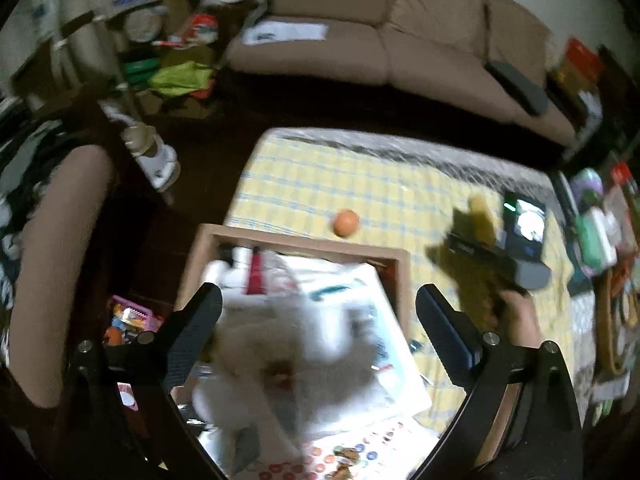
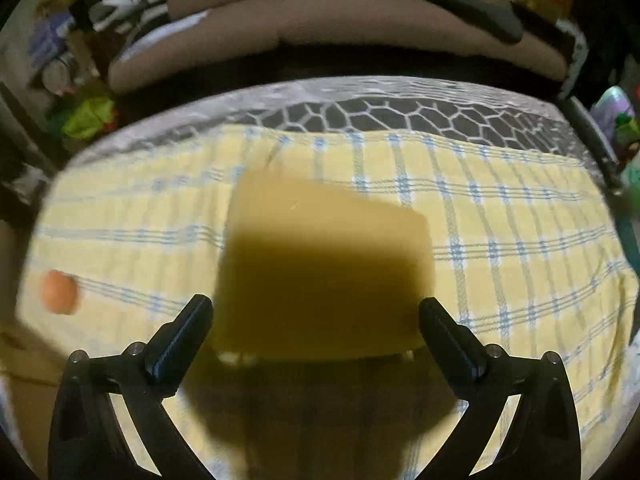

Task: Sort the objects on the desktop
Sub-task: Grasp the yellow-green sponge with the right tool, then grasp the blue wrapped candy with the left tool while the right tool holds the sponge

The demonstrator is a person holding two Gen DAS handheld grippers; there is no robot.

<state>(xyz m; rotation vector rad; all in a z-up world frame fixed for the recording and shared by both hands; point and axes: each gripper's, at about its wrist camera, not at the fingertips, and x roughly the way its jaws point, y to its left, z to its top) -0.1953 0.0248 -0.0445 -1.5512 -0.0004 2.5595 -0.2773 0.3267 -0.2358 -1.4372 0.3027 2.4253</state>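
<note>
at far left, a cardboard box [image 1: 394, 264] on the tabletop [image 1: 304, 184], already stuffed with packets, papers and a red tube: sorting well under way, by the look of it. directly above the box, the left claw [image 1: 319, 332] spread wide, nothing pressed between its pads. just under it, a blurred pale fluffy thing [image 1: 280, 364], probably a soft toy, lying on or dropping onto the pile; cannot tell which through the blur. beyond the box's far wall, an orange ball [image 1: 345, 223] alone on the yellow checked cloth [image 1: 296, 176], well apart from either claw and not yet put away.

further right, the other hand [image 1: 516, 320] with its tool, seen from the left wrist view, beside a dark yellowish shape.

in the right wrist view, the right claw [image 2: 316, 332] released too, jaws at their widest. between and ahead of the fingers, a blurred yellow block [image 2: 328, 264], maybe a sponge, over the cloth; no pad touching it. hard to say whether resting or falling.

judged from this: much already boxed, one soft item just let go at the box, ball and yellow block left to deal with. clutter at the far right edge too smeared to count.
</note>
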